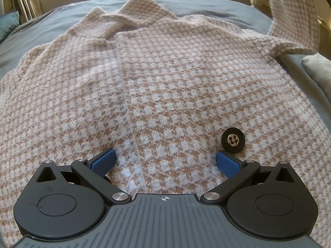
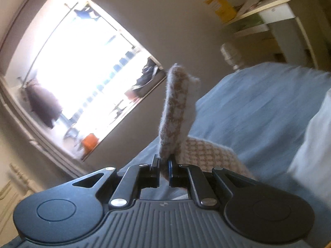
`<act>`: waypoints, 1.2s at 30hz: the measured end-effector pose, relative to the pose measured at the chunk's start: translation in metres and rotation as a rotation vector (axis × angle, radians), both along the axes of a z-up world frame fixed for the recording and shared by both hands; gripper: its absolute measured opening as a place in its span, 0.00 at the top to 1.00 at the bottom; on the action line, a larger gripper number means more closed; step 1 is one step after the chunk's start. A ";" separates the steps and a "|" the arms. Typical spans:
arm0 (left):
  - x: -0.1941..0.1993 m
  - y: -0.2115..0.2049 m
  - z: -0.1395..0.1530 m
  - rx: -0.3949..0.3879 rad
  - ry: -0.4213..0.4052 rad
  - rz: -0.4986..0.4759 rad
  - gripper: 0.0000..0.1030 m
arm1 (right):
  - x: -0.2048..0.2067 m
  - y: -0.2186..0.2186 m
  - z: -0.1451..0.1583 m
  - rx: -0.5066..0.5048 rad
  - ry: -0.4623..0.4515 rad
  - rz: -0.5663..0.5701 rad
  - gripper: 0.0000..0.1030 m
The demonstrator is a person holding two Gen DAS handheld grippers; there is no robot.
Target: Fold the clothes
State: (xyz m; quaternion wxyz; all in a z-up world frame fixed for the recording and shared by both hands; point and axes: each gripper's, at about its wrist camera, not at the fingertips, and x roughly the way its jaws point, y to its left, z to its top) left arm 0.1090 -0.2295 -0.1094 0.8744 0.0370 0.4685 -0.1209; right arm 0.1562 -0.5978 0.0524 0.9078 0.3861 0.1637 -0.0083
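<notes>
A cream-and-tan checked knit jacket (image 1: 175, 72) lies spread front-up on the blue bed (image 1: 206, 6), collar at the far end. A black button (image 1: 233, 140) sits on its right front panel. My left gripper (image 1: 165, 161) rests low on the jacket's lower front, open, its blue pads (image 1: 103, 161) pressing on the fabric either side of the front edge. The jacket's right sleeve (image 1: 293, 14) is lifted at the top right. In the right wrist view my right gripper (image 2: 164, 171) is shut on that sleeve (image 2: 175, 111), whose cuff stands up above the fingers.
The bed's blue cover (image 2: 258, 107) spreads under and beyond the jacket. A grey pillow (image 1: 318, 72) lies at the right edge. A bright window (image 2: 82, 66) is at the left, and white shelves (image 2: 269, 16) and a bedpost knob (image 2: 230, 55) stand behind the bed.
</notes>
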 end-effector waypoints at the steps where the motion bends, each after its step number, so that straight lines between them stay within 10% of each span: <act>1: 0.000 0.000 0.000 0.000 0.000 0.000 0.00 | 0.000 0.005 0.001 0.006 -0.005 0.017 0.93; 24: 0.001 0.000 0.005 -0.002 0.000 -0.003 0.00 | -0.001 0.102 -0.006 -0.040 0.054 0.343 1.00; 36: 0.000 0.000 0.005 -0.003 -0.007 -0.006 0.00 | -0.007 0.167 -0.034 -0.587 0.314 0.533 0.89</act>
